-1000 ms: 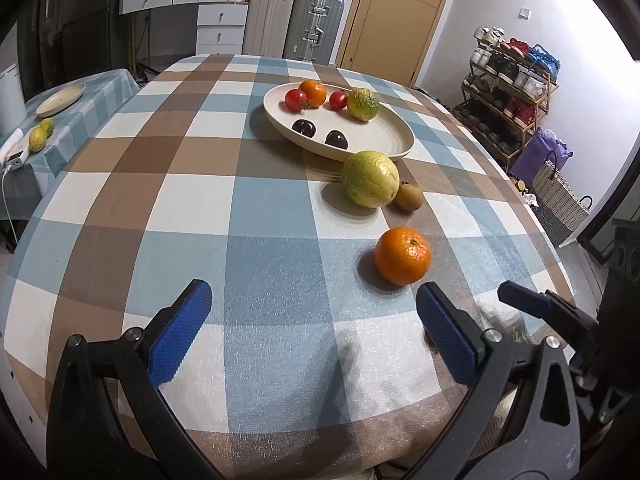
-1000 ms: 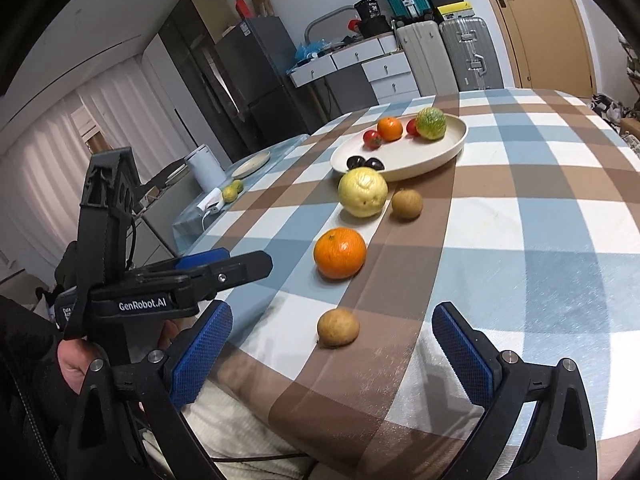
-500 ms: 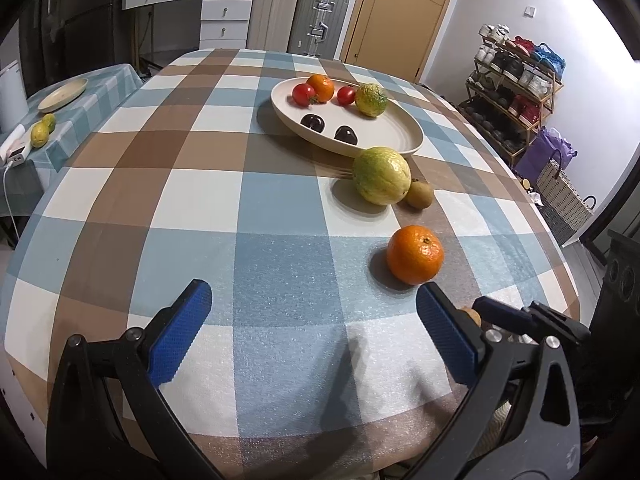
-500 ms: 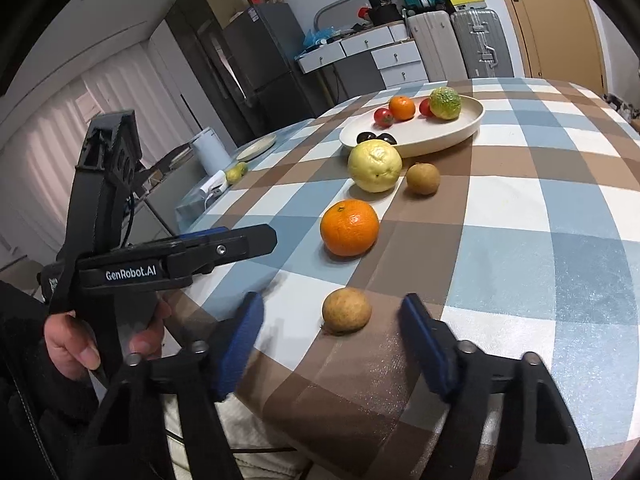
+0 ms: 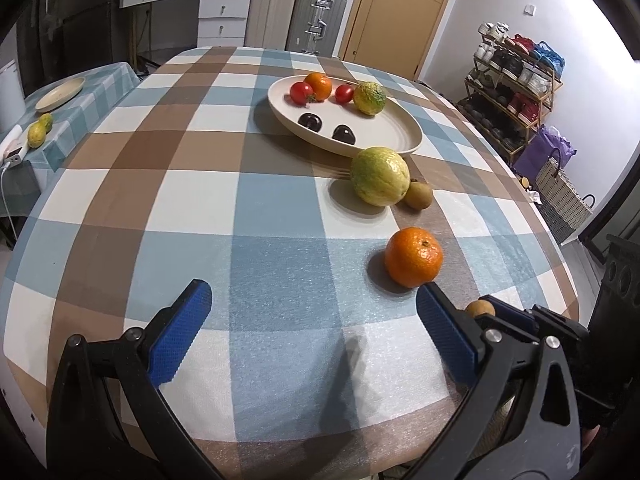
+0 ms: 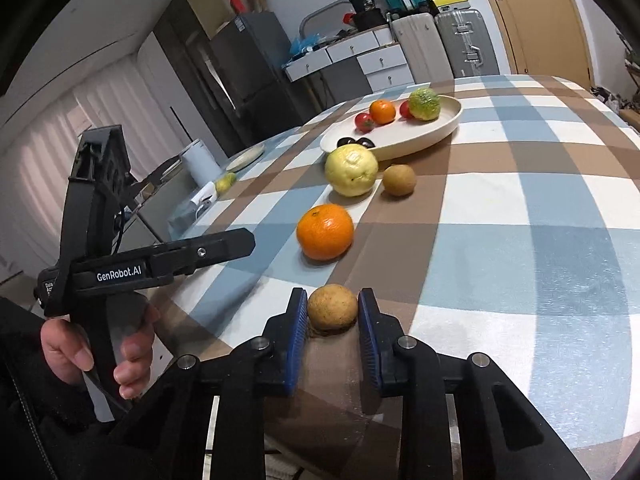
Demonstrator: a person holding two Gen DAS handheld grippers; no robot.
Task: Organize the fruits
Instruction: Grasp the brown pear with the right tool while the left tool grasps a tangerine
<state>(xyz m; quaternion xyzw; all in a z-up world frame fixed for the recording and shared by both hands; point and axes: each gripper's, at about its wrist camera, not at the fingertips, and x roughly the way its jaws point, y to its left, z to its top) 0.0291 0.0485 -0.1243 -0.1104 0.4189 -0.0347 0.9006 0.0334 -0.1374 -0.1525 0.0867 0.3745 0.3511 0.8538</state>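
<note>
Now I am looking across the checked table [image 6: 540,208] toward the cream plate [image 6: 440,130] of fruit at its far side, up and slightly right of my right gripper [image 6: 333,320]. Nearer, an orange [image 6: 325,232] is sitting between them. My right gripper's jaws have just been closing and are pinching the small brown fruit [image 6: 332,306] at the near edge. My left gripper [image 5: 312,332] is hanging spread wide, holding nothing.

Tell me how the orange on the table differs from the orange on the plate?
The table orange looks bigger and lies alone on the cloth; the plate orange looks smaller and farther off. The plate orange sits beside tomatoes on the plate; the table orange touches nothing. Both are round and bright orange.
</note>
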